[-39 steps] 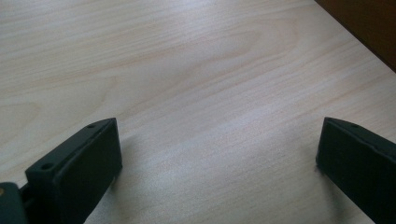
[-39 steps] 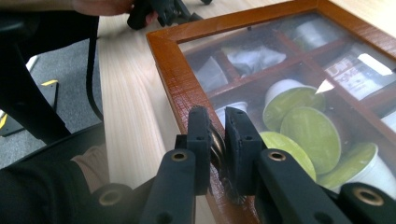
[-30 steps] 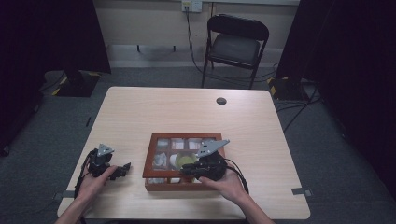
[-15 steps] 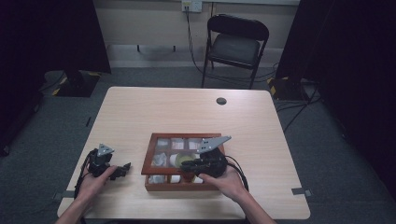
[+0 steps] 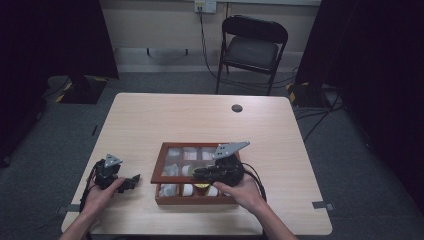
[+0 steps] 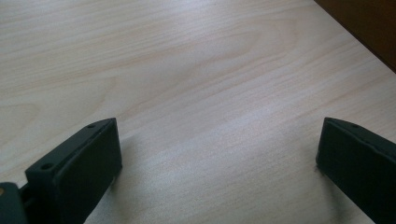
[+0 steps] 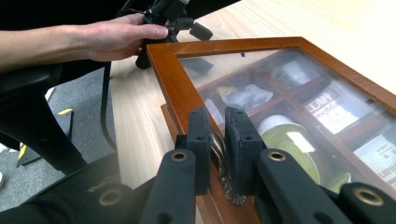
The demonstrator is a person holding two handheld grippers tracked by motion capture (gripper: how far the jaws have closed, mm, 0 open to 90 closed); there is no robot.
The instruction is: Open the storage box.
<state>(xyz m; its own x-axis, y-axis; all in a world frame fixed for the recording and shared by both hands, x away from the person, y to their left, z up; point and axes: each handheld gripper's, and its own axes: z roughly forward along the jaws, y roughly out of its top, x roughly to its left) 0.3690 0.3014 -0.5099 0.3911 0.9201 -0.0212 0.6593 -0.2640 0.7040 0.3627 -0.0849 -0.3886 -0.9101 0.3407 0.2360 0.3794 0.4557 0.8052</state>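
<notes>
Our left gripper point(image 5: 134, 180) rests on the table point(image 5: 200, 120), jaws wide, nothing between them. Wooden box point(image 5: 162, 165) sits at the near middle: reddish frame, glass lid point(image 7: 289, 88), packets in compartments. Our right gripper point(image 7: 218, 140) pinches the lid's metal clasp point(image 7: 219, 149).

The reddish-brown wooden box with a clear glass lid point(image 7: 182, 88) sits on the pale, fine-grained wooden worktop point(image 5: 200, 120). Under the glass lie white packets with dark print point(image 7: 334, 109) and a green-and-white round tin point(image 7: 285, 140). Both the right tool point(image 7: 218, 140) and the left tool point(image 6: 215, 154) are matte black. Behind the box stands a black folding chair point(image 5: 252, 47) on grey carpet point(image 5: 170, 85).
</notes>
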